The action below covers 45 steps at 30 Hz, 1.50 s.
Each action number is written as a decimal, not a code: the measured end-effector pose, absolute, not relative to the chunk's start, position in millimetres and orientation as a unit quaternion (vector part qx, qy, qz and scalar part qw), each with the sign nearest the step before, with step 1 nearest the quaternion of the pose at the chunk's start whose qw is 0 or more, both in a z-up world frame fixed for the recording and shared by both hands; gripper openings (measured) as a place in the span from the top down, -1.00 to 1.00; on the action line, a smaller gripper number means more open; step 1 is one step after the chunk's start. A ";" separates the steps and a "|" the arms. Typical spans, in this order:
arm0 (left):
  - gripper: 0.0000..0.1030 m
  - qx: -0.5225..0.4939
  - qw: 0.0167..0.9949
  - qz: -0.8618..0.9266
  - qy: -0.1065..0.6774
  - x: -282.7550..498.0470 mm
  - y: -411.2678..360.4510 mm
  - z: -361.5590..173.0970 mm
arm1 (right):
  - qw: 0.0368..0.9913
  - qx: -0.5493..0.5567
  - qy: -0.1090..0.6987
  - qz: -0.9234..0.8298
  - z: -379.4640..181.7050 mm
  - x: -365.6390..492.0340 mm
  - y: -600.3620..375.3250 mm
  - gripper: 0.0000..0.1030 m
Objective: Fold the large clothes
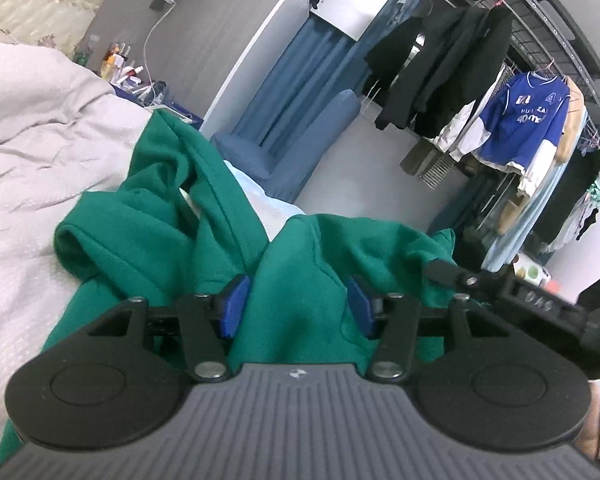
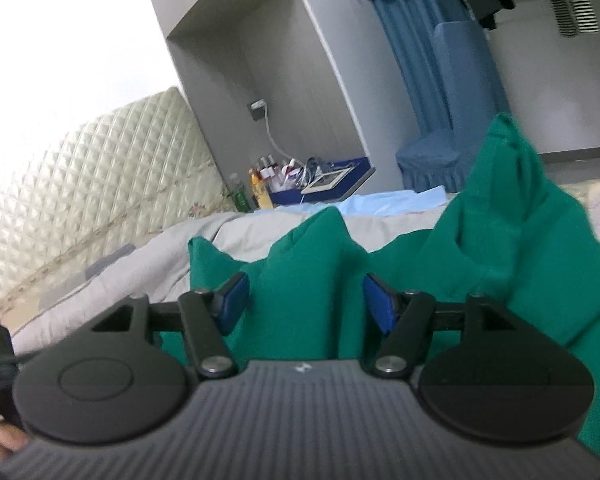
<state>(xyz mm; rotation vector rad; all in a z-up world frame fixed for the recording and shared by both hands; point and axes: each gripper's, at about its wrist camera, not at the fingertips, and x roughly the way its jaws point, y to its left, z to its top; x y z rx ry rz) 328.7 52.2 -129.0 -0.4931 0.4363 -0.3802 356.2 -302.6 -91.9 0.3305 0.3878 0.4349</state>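
Note:
A large green sweatshirt [image 1: 160, 216] lies bunched on a bed with a pale grey cover [image 1: 32, 152]. My left gripper [image 1: 298, 304] has its blue pads [image 1: 232, 308] on either side of a thick fold of the green cloth and is shut on it. The other gripper's black body [image 1: 540, 296] shows at the right edge of the left wrist view. My right gripper [image 2: 304, 300] is likewise shut on a raised fold of the green sweatshirt [image 2: 508, 216], with a blue pad [image 2: 380, 304] at each side. The cloth is lifted into peaks.
A light blue garment [image 1: 268, 200] lies under the green one. A blue chair [image 1: 300, 148] stands beyond the bed, with a rack of hanging clothes [image 1: 520, 120] behind. A bedside stand with bottles [image 2: 300, 180] and a quilted headboard [image 2: 80, 184] are at the bed's head.

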 end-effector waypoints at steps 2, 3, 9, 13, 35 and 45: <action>-0.16 -0.248 0.926 -0.189 0.213 339.4 51.8 -132.7 | 0.944 0.153 0.195 0.220 -96.7 364.7 -300.1 -0.29; -0.16 -0.249 0.925 -0.189 0.216 347.8 51.7 -132.8 | 0.943 0.151 0.197 0.222 -98.4 368.0 -300.0 -0.29; 0.17 -0.233 0.926 -0.183 0.235 370.1 43.5 -144.9 | 0.938 0.160 0.213 0.224 -104.0 383.2 -302.7 -0.17; 0.81 -0.226 0.931 -0.186 0.218 369.7 45.3 -141.2 | 0.941 0.150 0.214 0.213 -98.0 381.1 -299.1 0.54; 0.84 -0.183 0.924 -0.210 0.261 227.5 55.4 -106.8 | 0.906 -0.108 0.166 0.375 -48.8 235.2 -290.0 0.58; 0.82 -0.184 0.894 -0.160 0.376 218.3 45.3 -128.5 | 0.885 -0.102 0.241 0.385 -46.6 224.3 -299.6 -0.04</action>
